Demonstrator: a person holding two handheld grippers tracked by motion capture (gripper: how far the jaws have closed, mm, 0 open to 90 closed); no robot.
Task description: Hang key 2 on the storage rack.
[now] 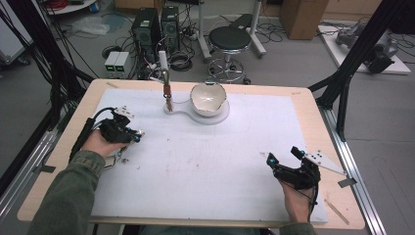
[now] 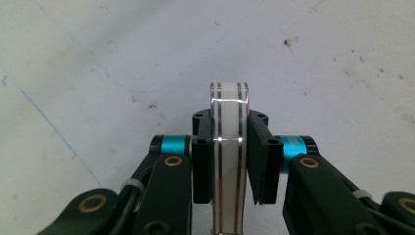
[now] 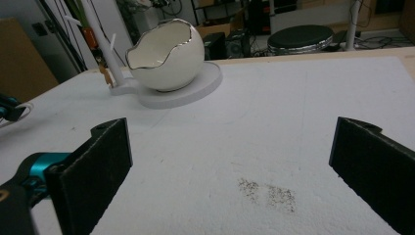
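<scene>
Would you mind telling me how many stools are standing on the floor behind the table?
1: a black round stool on a chrome base, behind the table's far edge, just right of the two computer towers. Others may be hidden beyond the frame.

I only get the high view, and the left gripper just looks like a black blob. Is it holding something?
Observer: Yes. In the left gripper view, the left gripper is shut on a white ring, with one pad pressing on each side.
Operator: Is the ring all white?
Observer: No, two thin silver stripes run round it.
Operator: What about the other one?
Observer: In the right gripper view, the right gripper is wide open, with nothing between its pads. Below it is the white table cover.
</scene>
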